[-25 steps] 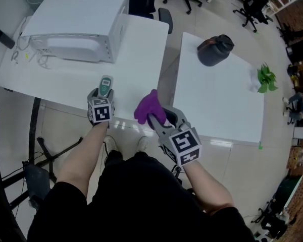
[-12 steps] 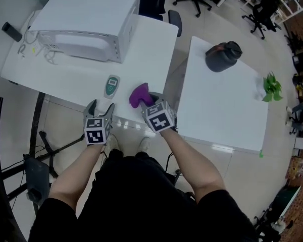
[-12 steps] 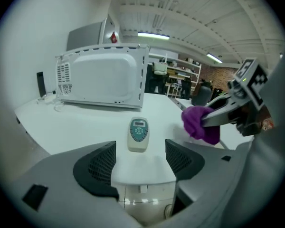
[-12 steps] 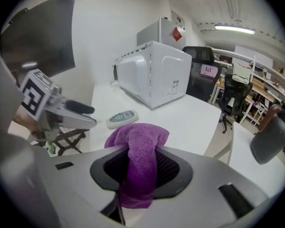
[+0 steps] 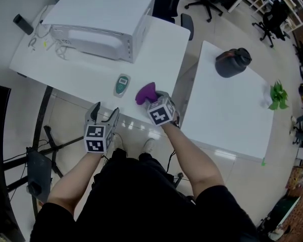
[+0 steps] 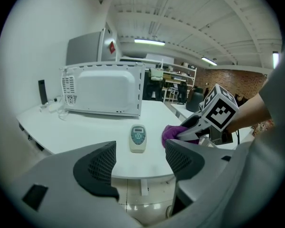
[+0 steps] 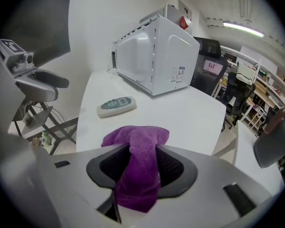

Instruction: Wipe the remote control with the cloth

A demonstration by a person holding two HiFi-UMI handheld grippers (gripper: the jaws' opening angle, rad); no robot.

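Note:
The grey remote control [image 5: 121,84] with a green face lies flat on the white table [image 5: 81,79], near its front edge; it also shows in the left gripper view as the remote [image 6: 137,137]. My left gripper [image 5: 105,112] hangs open and empty in front of the table edge, short of the remote. The purple cloth [image 5: 145,92] sits bunched on the table just right of the remote. My right gripper [image 5: 150,100] has the cloth [image 7: 140,165] between its pads; the jaws are opening and the cloth still fills the gap.
A white microwave [image 5: 98,21] stands at the back of the table, with cables [image 5: 45,42] and a small black device [image 5: 22,20] to its left. A second white table [image 5: 227,110] at the right carries a black bag [image 5: 232,62] and a small plant [image 5: 276,95].
My left gripper has let go of the remote, left it on the table and drawn back past the front edge. My right gripper has brought the cloth down beside the remote.

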